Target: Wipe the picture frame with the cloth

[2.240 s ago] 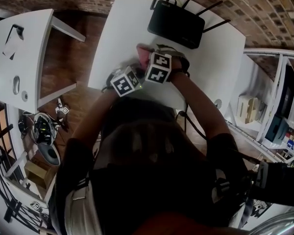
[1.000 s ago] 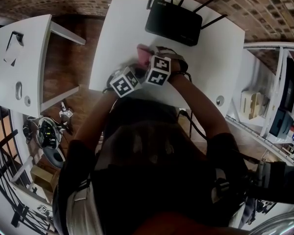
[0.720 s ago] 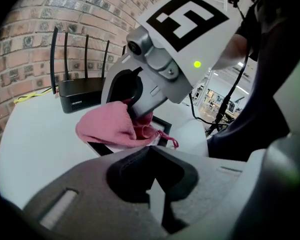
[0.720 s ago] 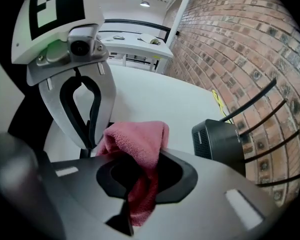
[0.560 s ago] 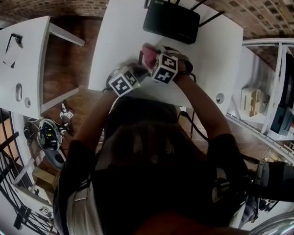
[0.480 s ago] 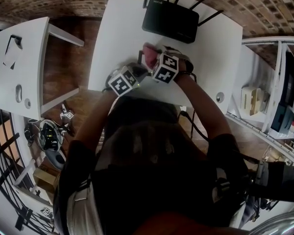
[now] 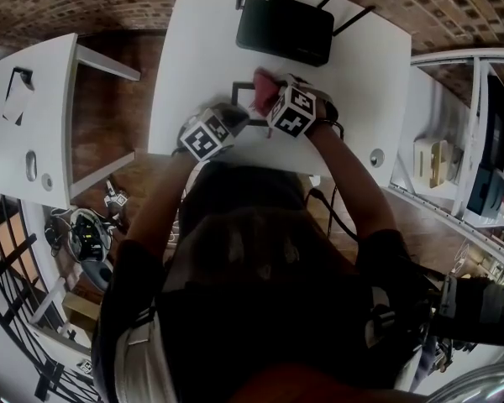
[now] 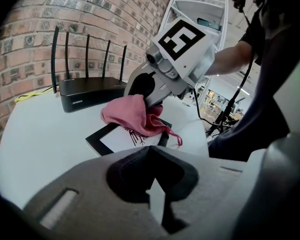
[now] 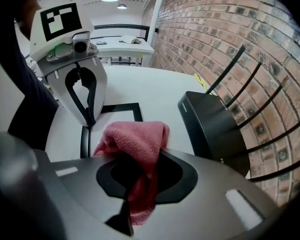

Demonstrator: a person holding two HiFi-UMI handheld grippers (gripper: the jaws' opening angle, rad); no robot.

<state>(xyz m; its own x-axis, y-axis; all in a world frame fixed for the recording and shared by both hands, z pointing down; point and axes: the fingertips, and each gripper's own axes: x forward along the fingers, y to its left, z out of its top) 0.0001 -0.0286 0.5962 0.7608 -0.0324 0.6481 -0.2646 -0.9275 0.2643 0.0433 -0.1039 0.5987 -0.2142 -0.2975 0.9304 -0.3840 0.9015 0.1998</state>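
Right gripper: your right gripper [image 8: 149,101] points steeply down; its jaws are clamped on the bunched pink terry cloth [image 9: 136,143] — the wad bulges out past the tips.
Cloth: it lies on the black-edged rectangular picture frame [image 8: 108,138], covering the far corner as the left gripper view shows it; a thin tail trails over the rim.
Left gripper: your left gripper [image 9: 89,119] has its jaws pressed together with nothing between them; the tips sit down at the frame's black edge.
Frame: flat on the white table [image 7: 202,49] — just in front of the black plastic router with upright antennas [image 7: 286,27].
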